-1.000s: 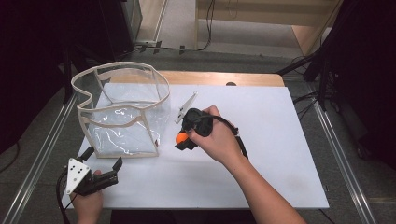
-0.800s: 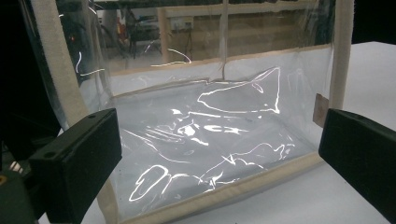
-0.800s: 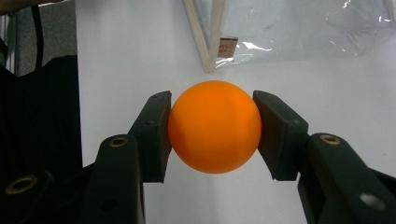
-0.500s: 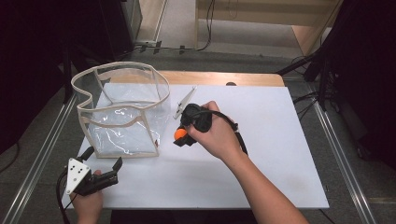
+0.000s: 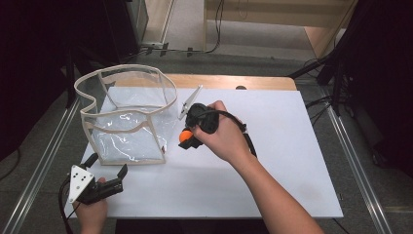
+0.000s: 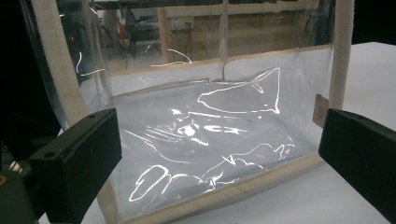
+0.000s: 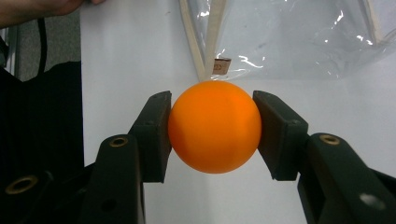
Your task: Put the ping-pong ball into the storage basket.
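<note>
An orange ball (image 7: 214, 126) is clamped between the two black jaws of my right gripper (image 7: 212, 98). In the high view the ball (image 5: 185, 137) hangs over the white tabletop (image 5: 272, 161), just right of the near right corner of a clear plastic bag with beige trim (image 5: 126, 117). That bag stands open-topped at the left of the table. My left gripper (image 5: 106, 165) rests near the front left edge with its jaws wide open, facing the bag's (image 6: 210, 116) front wall and holding nothing. The bag's corner and a small label (image 7: 222, 65) lie beyond the ball.
Metal frame rails (image 5: 44, 161) run along both sides of the table. A wooden strip (image 5: 253, 82) borders the far edge, with a small dark object (image 5: 240, 87) on it. Open white surface spreads right of the right hand.
The right gripper with the ball has edged slightly up and left, toward the bag. The left gripper has kept still.
</note>
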The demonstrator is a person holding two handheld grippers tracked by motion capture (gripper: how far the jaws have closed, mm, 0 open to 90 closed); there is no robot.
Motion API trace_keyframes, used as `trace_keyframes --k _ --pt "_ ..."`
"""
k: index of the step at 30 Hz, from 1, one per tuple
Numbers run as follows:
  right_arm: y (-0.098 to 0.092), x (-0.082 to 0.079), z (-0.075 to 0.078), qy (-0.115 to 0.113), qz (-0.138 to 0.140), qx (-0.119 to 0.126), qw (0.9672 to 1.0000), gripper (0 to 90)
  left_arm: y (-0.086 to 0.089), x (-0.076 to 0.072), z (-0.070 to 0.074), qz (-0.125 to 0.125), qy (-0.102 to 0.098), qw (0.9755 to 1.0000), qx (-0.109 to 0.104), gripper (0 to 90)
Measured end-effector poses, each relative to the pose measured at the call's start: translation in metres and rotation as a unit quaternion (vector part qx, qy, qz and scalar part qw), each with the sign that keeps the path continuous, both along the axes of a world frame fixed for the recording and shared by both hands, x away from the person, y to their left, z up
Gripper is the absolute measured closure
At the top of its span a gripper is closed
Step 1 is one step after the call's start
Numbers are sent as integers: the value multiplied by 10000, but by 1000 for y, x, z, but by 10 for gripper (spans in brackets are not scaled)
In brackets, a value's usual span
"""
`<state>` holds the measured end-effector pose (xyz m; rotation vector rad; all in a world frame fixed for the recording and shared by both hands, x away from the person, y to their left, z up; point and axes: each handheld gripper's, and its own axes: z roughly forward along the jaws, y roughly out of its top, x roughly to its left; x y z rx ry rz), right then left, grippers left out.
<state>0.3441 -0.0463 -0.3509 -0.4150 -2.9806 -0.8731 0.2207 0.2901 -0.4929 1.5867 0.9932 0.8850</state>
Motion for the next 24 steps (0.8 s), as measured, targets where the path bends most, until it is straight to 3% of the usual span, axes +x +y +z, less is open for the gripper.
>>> trace_keyframes --k 24 --pt "11 9 18 -34 73 18 10000 479 0 0 0 -5 7 10000 6 0"
